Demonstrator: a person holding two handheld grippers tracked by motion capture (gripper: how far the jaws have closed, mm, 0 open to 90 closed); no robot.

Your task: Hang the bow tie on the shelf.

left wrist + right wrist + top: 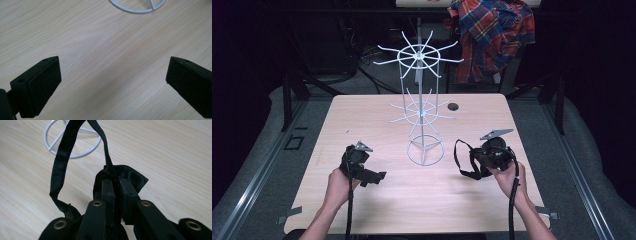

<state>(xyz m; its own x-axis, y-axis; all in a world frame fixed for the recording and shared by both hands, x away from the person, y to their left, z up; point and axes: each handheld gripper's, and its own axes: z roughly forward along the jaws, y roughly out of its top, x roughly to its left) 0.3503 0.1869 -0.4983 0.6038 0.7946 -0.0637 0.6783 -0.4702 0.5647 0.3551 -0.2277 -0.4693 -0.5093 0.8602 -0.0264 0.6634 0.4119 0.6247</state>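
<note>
A white wire display stand [422, 107] with two tiers of radiating hooks rises from a ring base [425, 151] in the middle of the table. My right gripper [479, 159] is shut on a black bow tie [130, 178], whose strap [61, 162] loops up and over toward the ring base [72, 142]. In the high view the strap [460, 159] hangs to the left of that gripper, just right of the stand. My left gripper [379, 176] rests low on the table left of the stand, jaws wide open over bare wood [112, 65] with nothing between them.
The light wooden table [362, 115] has a dark round hole [453, 106] behind the stand. A plaid shirt [492, 35] hangs beyond the far edge. Dark floor and metal rails flank the table on both sides.
</note>
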